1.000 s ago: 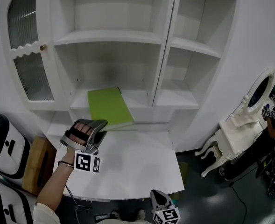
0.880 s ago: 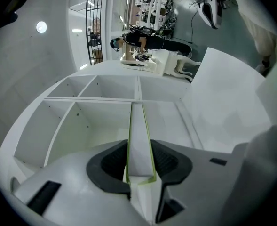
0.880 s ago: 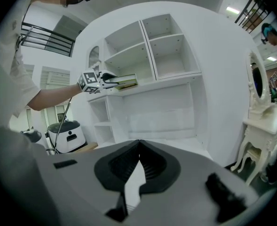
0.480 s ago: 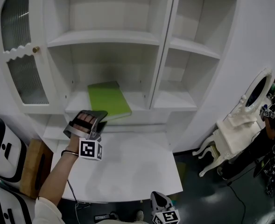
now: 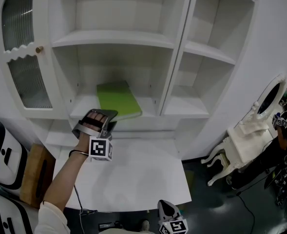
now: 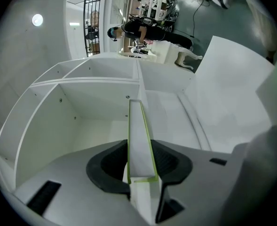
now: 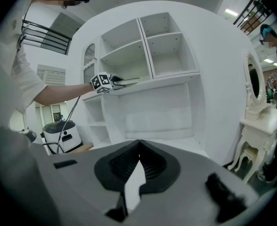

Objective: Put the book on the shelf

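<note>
**Seating the book in the left bay**

The white cabinet [image 5: 182, 48] rises behind the table [image 5: 133, 174], and its lower left shelf [image 5: 85, 110] carries the green book [image 5: 118, 99]. The book looks to lie flat, its long axis running straight away from the left tongs [image 5: 108, 125] toward the back wall. Those tongs are clamped on its near edge. The divider [image 5: 168, 77] stands just right of the book; the glass door [image 5: 24, 48] hangs clear at left. The right tongs [image 5: 170, 222] sit low, well apart, closed and empty.
</note>
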A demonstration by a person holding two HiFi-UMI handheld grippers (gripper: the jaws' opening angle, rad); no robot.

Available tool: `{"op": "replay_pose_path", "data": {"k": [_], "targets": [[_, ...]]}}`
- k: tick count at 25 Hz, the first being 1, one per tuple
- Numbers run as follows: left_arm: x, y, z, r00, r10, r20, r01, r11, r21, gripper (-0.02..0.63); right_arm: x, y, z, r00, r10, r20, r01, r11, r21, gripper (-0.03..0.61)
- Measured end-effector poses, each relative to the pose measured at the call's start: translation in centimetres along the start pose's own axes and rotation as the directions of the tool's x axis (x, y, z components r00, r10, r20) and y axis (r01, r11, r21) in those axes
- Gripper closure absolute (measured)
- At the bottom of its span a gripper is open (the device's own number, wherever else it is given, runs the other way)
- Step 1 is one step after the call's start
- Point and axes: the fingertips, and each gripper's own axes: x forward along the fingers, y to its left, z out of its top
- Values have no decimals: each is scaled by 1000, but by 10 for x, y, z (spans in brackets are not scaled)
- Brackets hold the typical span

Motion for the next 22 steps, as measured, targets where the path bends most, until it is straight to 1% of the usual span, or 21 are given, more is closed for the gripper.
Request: {"op": "replay_pose_path", "data": {"k": [7, 13, 14, 15, 16, 22], "targets": [[2, -1, -1, 1000, -23, 10, 23, 1000, -21, 460, 1, -1, 1, 1000, -8, 1, 8, 1000, 6, 566], [0, -2, -2, 1000, -20, 5, 20, 1000, -22, 459, -2, 0, 1, 1000, -10, 7, 10, 1000, 5, 566], [0, -2, -1, 1000, -26, 5, 26, 999, -29, 399, -3, -1, 1, 1000, -12, 7, 12, 1000, 8, 566], [-1, -2, -1, 1000, -29, 6, 30, 999, -37, 319, -3, -2, 1, 1000, -13, 8, 13, 1000, 10, 566], [-2, -1, 1, 1000, -28, 10, 29, 999, -43, 301, -4, -3, 0, 1000, -12, 7, 12, 1000, 12, 566], [-16, 8, 6, 1000, -5, 13, 5, 1000, -26, 296, -4, -2, 0, 1000, 3, 8, -3, 1000, 11, 566]]}}
